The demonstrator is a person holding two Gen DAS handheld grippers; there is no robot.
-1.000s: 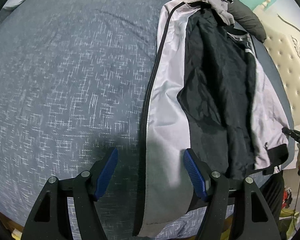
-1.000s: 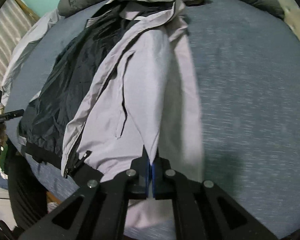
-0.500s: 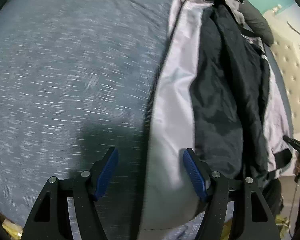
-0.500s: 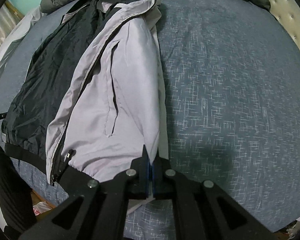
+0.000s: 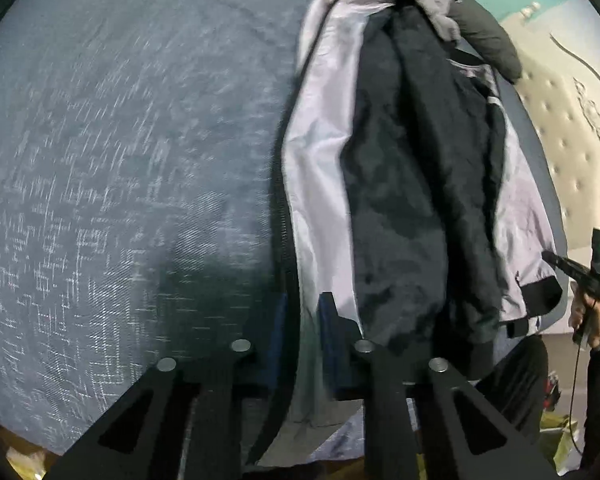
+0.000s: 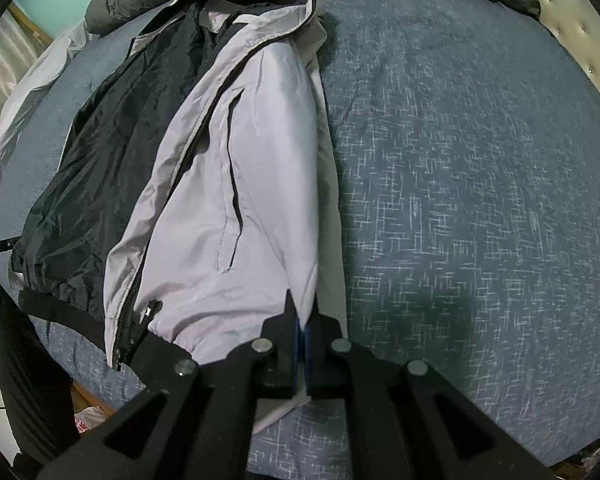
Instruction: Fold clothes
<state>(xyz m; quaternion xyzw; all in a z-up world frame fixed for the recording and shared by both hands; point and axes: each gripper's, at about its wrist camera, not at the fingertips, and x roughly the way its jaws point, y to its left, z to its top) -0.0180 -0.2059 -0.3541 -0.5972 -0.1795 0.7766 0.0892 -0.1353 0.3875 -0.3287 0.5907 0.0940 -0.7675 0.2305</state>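
Left gripper (image 5: 302, 320) has closed on jacket (image 5: 324, 184), lying lengthwise away.

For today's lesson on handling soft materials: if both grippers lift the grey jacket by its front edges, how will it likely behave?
The jacket will probably sag between the left gripper and right gripper: it already lies in limp creases on the bed. Its sheen suggests slippery fabric that could slide from a light pinch. The thin shell looks fairly light.

Likely a home bedroom; blue bedspread (image 6: 480, 200), tufted headboard (image 5: 572, 152), clothes heaped
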